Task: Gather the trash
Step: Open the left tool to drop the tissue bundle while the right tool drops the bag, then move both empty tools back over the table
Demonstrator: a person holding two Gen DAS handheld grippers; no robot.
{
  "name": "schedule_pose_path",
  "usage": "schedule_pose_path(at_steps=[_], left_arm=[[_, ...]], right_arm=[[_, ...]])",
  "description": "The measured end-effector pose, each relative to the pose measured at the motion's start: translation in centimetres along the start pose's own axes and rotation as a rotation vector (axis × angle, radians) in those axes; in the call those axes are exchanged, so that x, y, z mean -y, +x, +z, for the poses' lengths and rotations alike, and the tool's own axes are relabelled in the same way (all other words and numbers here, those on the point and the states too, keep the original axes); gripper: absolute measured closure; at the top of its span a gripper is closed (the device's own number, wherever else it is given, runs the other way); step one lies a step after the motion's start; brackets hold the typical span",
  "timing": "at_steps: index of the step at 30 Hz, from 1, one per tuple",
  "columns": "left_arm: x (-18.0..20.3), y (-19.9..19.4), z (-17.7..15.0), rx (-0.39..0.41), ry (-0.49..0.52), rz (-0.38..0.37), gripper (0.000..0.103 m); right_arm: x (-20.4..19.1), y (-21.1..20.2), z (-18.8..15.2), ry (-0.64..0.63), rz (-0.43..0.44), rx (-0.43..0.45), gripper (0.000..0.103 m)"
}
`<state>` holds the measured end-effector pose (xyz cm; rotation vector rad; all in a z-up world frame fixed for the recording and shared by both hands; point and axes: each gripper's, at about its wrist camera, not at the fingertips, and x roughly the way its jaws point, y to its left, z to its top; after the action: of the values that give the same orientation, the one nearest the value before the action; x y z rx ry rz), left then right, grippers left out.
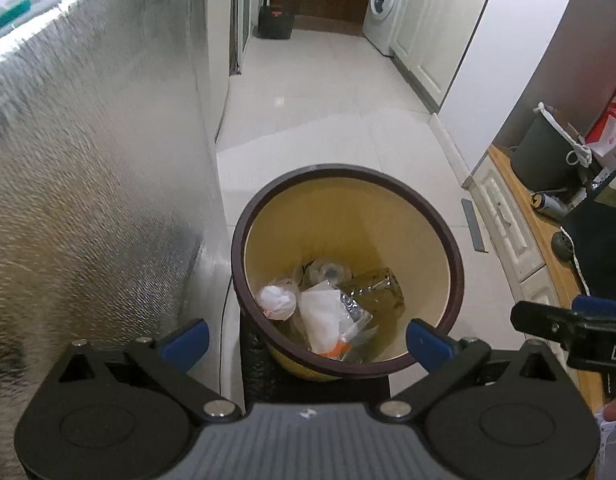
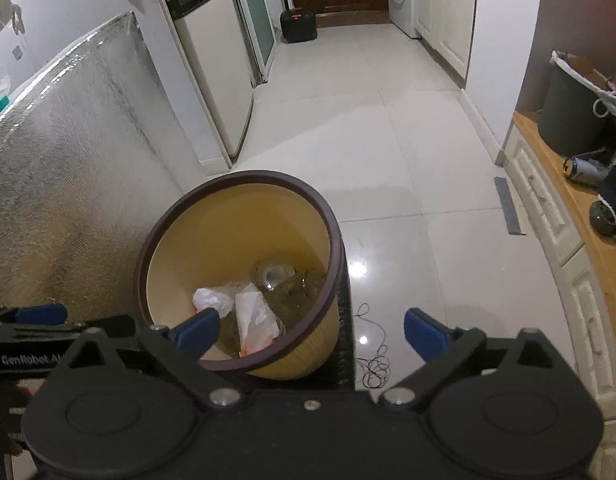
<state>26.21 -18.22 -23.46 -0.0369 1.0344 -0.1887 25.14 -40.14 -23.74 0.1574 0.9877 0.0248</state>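
Both wrist views look steeply down past each hand-held gripper, close above the yellow bin [image 1: 348, 216] [image 2: 212, 232], sharing it, the tiled floor [image 1: 328, 112] [image 2: 380, 152] and the hallway ahead.

The bin [image 1: 348, 272] is round, cream-yellow inside with a dark brown rim, and stands upright on the floor. In the left wrist view it fills the lower centre of the frame; in the right wrist view it [image 2: 240, 272] sits lower left of centre. At its bottom lies the trash: a crumpled white wad [image 1: 278, 300] at the left, a white wrapper [image 1: 322, 318] with an orange end in the middle, and a clear plastic bottle [image 1: 374, 288] lying on its side at the right.
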Motion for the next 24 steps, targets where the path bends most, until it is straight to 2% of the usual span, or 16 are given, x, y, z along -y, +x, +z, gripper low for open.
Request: schedule_pose_path(at_steps=[1, 10, 17, 24], left_arm=[[0.1, -0.4, 0.0, 0.006, 0.001, 0.0, 0.0], [0.6, -5.2, -0.9, 0.082, 0.026, -0.032, 0.0], [0.9, -10.8, -1.6, 0.19, 0.052, -0.085, 0.0], [0.2, -16.5, -2.2, 0.314, 0.065, -0.101, 0.0]], right_arm=[[0.0, -0.4, -0.2, 0.0, 0.001, 0.005, 0.0], [0.0, -4.4, -1.5, 0.0, -0.021, 0.071, 0.0], [-0.5, -9.6, -2.5, 0.004, -0.038, 0.169, 0.0], [-2.3, -15.3, -3.2, -0.007, -0.036, 0.283, 0.0]])
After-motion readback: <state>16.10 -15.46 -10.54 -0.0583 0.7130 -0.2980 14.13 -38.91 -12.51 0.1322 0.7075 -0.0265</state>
